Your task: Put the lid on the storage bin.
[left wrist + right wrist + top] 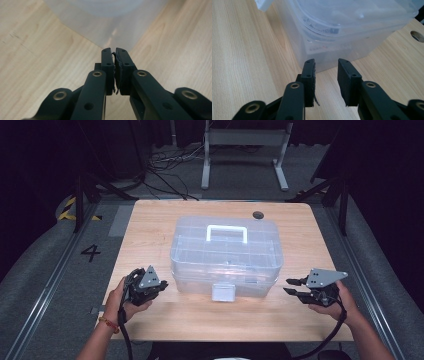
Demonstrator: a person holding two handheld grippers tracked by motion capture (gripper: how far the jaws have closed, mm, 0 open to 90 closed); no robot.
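Note:
A clear plastic storage box [225, 255] with a white handle [227, 233] and a front latch [223, 292] sits mid-table, lid down. My left gripper [161, 285] rests at the box's front left corner, jaws shut with nothing between them; in the left gripper view its tips [114, 53] nearly touch the box's corner [105, 22]. My right gripper [293, 286] sits just off the box's front right corner, jaws open and empty. In the right gripper view, the right gripper [326, 65] points at the box wall [342, 37].
The wooden table [220, 320] has a round cable hole [258, 215] at its back right, also seen as a hole [417, 35] in the right gripper view. Bare wood lies in front of the box. Beyond the table stand a metal frame [245, 155] and floor cables [165, 165].

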